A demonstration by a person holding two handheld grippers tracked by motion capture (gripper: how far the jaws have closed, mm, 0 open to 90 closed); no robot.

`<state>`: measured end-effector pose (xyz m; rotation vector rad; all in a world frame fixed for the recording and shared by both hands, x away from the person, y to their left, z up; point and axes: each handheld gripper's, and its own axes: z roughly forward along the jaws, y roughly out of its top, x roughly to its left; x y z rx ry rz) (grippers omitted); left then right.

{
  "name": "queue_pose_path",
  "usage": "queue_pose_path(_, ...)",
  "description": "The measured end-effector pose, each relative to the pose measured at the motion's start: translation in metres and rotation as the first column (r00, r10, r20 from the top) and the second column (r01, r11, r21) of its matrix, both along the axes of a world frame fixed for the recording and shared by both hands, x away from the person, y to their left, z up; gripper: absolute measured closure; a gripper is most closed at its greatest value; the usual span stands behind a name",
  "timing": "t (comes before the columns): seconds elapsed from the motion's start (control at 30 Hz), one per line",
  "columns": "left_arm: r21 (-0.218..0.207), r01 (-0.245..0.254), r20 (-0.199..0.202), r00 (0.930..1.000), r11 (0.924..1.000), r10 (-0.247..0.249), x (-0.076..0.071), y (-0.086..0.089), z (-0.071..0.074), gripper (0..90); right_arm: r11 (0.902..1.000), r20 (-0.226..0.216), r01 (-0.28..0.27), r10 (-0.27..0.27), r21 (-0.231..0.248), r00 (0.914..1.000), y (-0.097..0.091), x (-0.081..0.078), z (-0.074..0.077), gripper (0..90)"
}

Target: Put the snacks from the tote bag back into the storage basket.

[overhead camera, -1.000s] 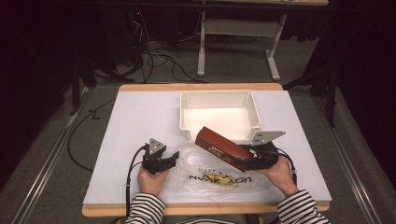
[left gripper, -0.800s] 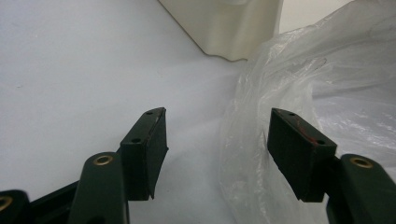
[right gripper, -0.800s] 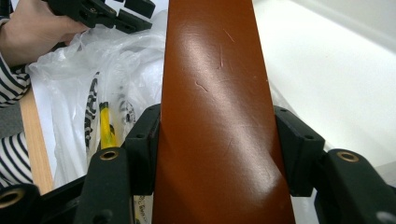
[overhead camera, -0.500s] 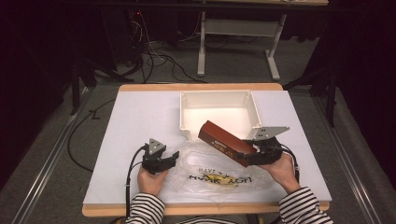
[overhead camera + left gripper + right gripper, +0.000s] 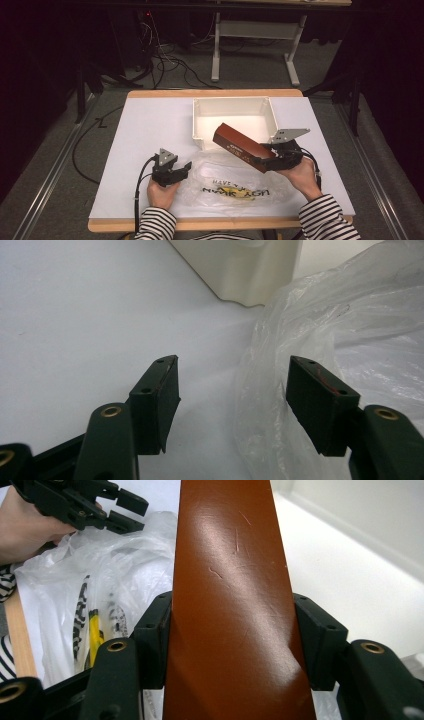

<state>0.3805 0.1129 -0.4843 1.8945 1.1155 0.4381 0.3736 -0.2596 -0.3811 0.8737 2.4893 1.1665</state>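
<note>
Item: red-brown carton (image 5: 243,146), clamped at one end by your right gripper (image 5: 280,156), tilted over the white bin (image 5: 235,105) rim. Left gripper (image 5: 184,168): jaws wide, empty, beside the plastic bag (image 5: 235,185). Handling: keep your squeeze firm, lower the carton's far end inside first.

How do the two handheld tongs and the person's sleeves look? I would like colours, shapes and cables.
Both tongs, left and right, are black, each with two flat rectangular jaws fixed by brass-coloured rivets. A grey three-cornered plate sits on top of each. A black cable trails from the left one. The sleeves are black-and-white striped.
</note>
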Motion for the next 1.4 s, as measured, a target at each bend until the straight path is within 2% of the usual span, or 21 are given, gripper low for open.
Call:
queue_pose_path(0.37,0.002,0.004,0.000,1.0000,1.0000,-0.004,0.000,0.000,0.000,38.9,0.9989,0.026,0.045,-0.044,-0.015,0.9987,0.002,0.014,0.007,42.6)
queue_pose_path(0.47,0.002,0.004,0.000,1.0000,1.0000,-0.004,0.000,0.000,0.000,38.9,0.9984,0.017,0.057,-0.057,0.002,0.9983,0.003,0.020,0.006,42.6)
queue_pose_path(0.73,0.005,0.006,0.000,1.0000,1.0000,-0.006,0.000,-0.001,0.000,38.9,0.9977,0.010,0.067,-0.066,-0.016,0.9977,0.010,0.035,0.010,42.6)
queue_pose_path(0.9,0.006,0.006,0.001,1.0000,1.0000,-0.006,0.000,-0.001,0.000,38.8,0.9962,0.010,0.075,-0.075,-0.044,0.9972,0.014,0.046,0.014,42.7)
queue_pose_path(1.4,0.002,0.006,-0.001,1.0000,1.0000,-0.006,0.000,-0.001,0.000,38.7,0.9931,-0.018,0.090,-0.091,-0.076,0.9956,0.027,0.071,0.002,42.6)
